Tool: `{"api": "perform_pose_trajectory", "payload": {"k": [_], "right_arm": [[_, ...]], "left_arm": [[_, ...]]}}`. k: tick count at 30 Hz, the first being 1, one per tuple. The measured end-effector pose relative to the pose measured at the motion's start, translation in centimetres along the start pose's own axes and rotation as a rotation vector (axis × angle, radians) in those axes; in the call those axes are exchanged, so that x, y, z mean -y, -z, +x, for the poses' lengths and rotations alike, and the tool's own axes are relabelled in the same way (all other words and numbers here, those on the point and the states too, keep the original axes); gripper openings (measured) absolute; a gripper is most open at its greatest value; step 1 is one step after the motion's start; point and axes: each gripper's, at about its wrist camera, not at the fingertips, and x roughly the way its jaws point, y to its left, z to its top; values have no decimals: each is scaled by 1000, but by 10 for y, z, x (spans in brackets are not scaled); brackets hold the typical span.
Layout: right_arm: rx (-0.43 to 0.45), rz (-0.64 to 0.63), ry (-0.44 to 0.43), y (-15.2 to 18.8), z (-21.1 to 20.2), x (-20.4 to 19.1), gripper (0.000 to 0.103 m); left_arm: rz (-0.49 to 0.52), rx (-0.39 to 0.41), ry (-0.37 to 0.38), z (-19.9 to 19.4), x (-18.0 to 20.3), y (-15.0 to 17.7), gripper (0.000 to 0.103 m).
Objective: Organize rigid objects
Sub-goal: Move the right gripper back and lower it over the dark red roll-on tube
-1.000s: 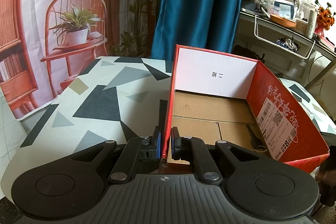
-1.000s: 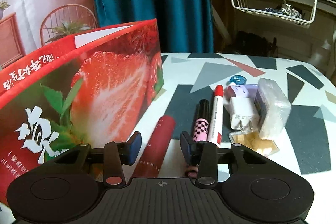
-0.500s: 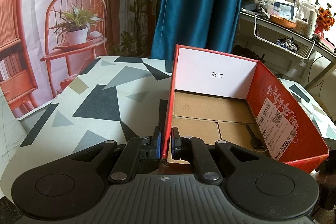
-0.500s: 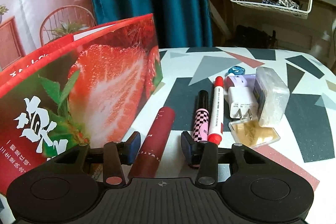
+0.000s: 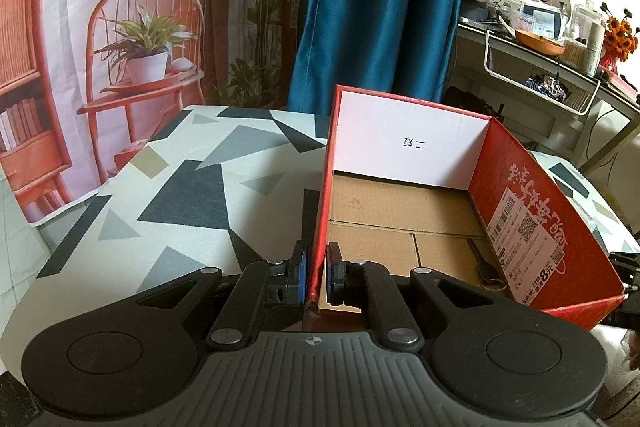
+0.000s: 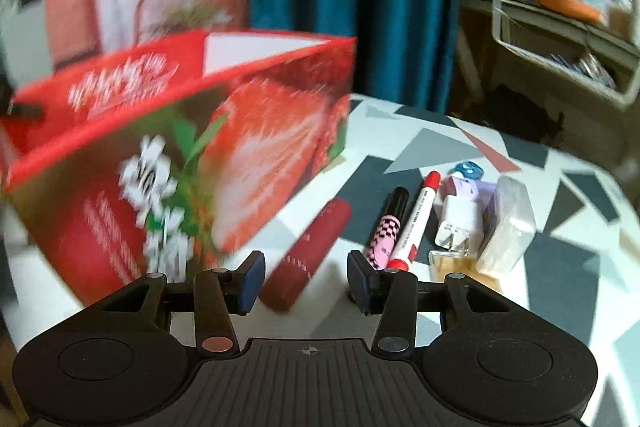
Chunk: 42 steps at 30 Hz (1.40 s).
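- Left tongs (image 5: 316, 277) pinch the red box (image 5: 520, 195) wall.
- Right tongs (image 6: 306, 281) are opening, spread; the dark-red tube (image 6: 308, 253) lies between them unpressed, long axis pointing away toward the upper right.

Left wrist: close, looks down into red box (image 5: 520, 211) from its wall | Right wrist: blurred, faces box's strawberry side (image 6: 200, 163) | Shared: box, patterned table (image 5: 180, 187).

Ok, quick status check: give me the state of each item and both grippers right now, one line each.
Left gripper: shut on the red box's near wall.
Red box: open-topped, upright, only a key inside.
Right gripper: jaws opening, nothing held.
Dark red tube: lying on the table, ahead of the open jaws.
Red marker: capped, lying flat.
Checkered pen: lying beside the marker.
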Motion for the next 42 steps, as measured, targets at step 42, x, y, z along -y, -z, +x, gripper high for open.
{"api": "perform_pose_trajectory", "payload": {"k": [42], "right_arm": [[-148,-61,162,15,0,32,23]], "left_arm": [[-4,-2,-3,-2,3,-1,10]]}}
